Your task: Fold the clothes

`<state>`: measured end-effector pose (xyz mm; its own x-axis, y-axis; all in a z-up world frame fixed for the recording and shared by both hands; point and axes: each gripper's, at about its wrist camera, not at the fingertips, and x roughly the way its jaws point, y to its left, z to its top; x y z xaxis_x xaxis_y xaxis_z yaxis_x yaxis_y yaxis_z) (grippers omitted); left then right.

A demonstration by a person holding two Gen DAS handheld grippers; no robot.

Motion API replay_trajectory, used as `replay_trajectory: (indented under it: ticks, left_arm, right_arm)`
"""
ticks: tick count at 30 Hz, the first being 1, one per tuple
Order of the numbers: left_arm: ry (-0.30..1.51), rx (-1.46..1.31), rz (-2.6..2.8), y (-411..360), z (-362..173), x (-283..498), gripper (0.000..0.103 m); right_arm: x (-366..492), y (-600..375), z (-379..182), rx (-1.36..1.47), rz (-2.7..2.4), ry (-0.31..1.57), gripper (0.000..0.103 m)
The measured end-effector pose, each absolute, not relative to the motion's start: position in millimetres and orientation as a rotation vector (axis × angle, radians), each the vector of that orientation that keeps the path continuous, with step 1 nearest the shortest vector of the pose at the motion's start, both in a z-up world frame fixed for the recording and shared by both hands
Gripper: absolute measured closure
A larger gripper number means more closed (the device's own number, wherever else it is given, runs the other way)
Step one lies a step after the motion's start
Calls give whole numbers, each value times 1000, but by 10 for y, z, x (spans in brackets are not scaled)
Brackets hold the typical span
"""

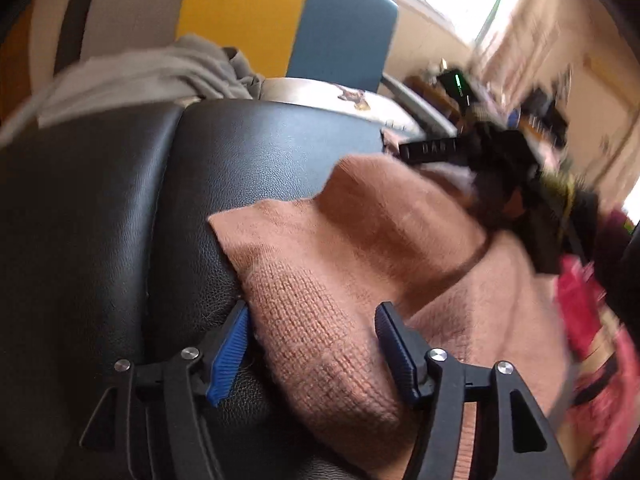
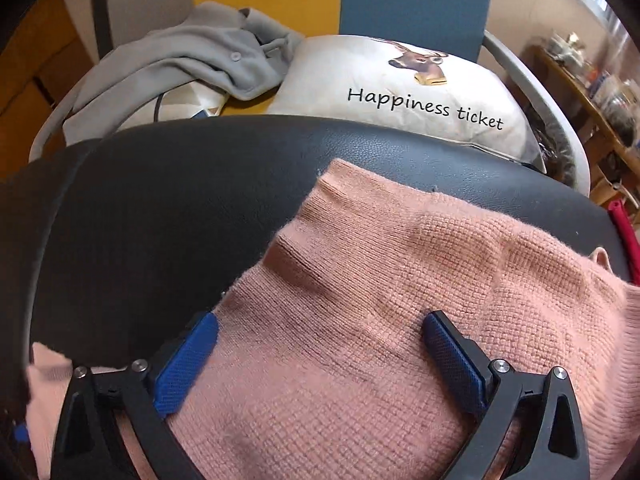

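Observation:
A pink knitted sweater (image 1: 340, 264) lies on a black leather seat (image 1: 120, 220). My left gripper (image 1: 310, 320) is open and points down at the sweater's near left corner. A thick folded edge sits between its blue pads without being pinched. In the right wrist view the same sweater (image 2: 380, 320) spreads across the seat (image 2: 160, 200). My right gripper (image 2: 320, 328) stands wide open just above the knit, its left pad at the sweater's left edge and nothing gripped. In the left wrist view, the right gripper's black body (image 1: 504, 168) shows blurred over the sweater's far side.
A crumpled grey garment (image 2: 192, 52) and a white pillow with a deer print (image 2: 400, 92) lie beyond the seat, against yellow and blue panels. A cluttered wooden shelf (image 2: 592, 92) stands at the right. Red fabric (image 1: 592, 320) lies at the right beside the sweater.

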<state>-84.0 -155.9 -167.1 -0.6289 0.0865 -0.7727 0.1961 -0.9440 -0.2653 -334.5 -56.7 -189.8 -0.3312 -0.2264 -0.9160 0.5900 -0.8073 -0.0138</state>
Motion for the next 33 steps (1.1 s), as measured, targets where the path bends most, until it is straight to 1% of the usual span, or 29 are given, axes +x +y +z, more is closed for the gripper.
replay_trajectory:
  ticks: [1,2,3,5,7,10,13,14,16,17,18,20,21,22,23,24,25,27,29,30,31,32,33]
  left_arm:
    - [491,1322,-2731,-1553,-1672,-844,49]
    - [521,1321,-2728,-1583,-1671,-847,54]
    - [588,1324,-2720,-1656,-1675,-844,56]
    - [758,1328,-2682,-1844,-1691,-799,71]
    - [848,1343,-2641,-1957,-1698,-792,81]
    - [863,1242,-2690,-1968,-1553,-596,92]
    - [835,1132,-2812,-1840,-1316,-426,92]
    - [812,1125,-2841,-1785,-1264,-408,92]
    - [779,1130,-2877,-1686,-1199,-399,92]
    - [814,1147,-2874,-1680,-1214,-399,92]
    - [857,1166,-2867,-1681,-1235,-398,89]
    - [1002,1202,-2803,-1739,-1346,-407,80]
    - [1036,1221,-2766,-1753,-1402,-389,80]
    - [1038,1230,-2744,-1762,-1442,-380,79]
    - [1036,1237,-2724,-1770,-1480,-373,77]
    - [1019,1234,-2711,-1776,-1500,-345,76]
    - [999,1230,-2699,-1782,-1517,-313,74]
    - [983,1258,-2666,-1815,-1561,-359,68]
    - [928,1265,-2663,-1870,-1536,-421,63]
    - [913,1258,-2682,-1897,-1503,-452,61]
    - [915,1257,-2699,-1922,-1466,-500,58]
    - [919,1256,-2716,-1946,-1429,-551,53]
    - [932,1257,-2737,-1963,-1393,-610,51]
  right_arm:
    - [-3311,-571,-1899,1394,-2171,480,12]
    - [-3263,-570,-1844,1369,-2181,484,32]
    - [-3219,-560,-1802,1351,-2184,472,64]
    - [-3130,-514,-1720,1327,-2196,444,89]
    - [-3031,-413,-1618,1304,-2224,394,90]
    - [-2826,-206,-1376,1222,-2267,302,93]
    - [-2487,70,-1023,1079,-2310,215,95]
    - [-2286,217,-865,1017,-2328,211,95]
    - [-2055,455,-709,979,-2352,205,95]
    - [-1941,575,-633,961,-2365,201,95]
    - [-1858,689,-605,957,-2377,193,94]
    - [-1729,891,-595,969,-2384,183,93]
    - [-1682,980,-610,982,-2378,181,87]
    - [-1635,1068,-627,997,-2373,179,79]
    - [-1611,1129,-671,1023,-2367,177,52]
    - [-1588,1189,-714,1049,-2361,176,29]
    - [-1584,1234,-755,1060,-2358,173,25]
    - [-1604,1270,-805,1081,-2362,160,25]
    - [-1624,1306,-853,1100,-2366,146,25]
    - [-1665,1313,-825,1088,-2370,143,23]
    - [-1740,1320,-765,1077,-2392,140,20]
    - [-1816,1327,-705,1066,-2414,137,15]
    - [-1892,1336,-645,1054,-2437,133,12]
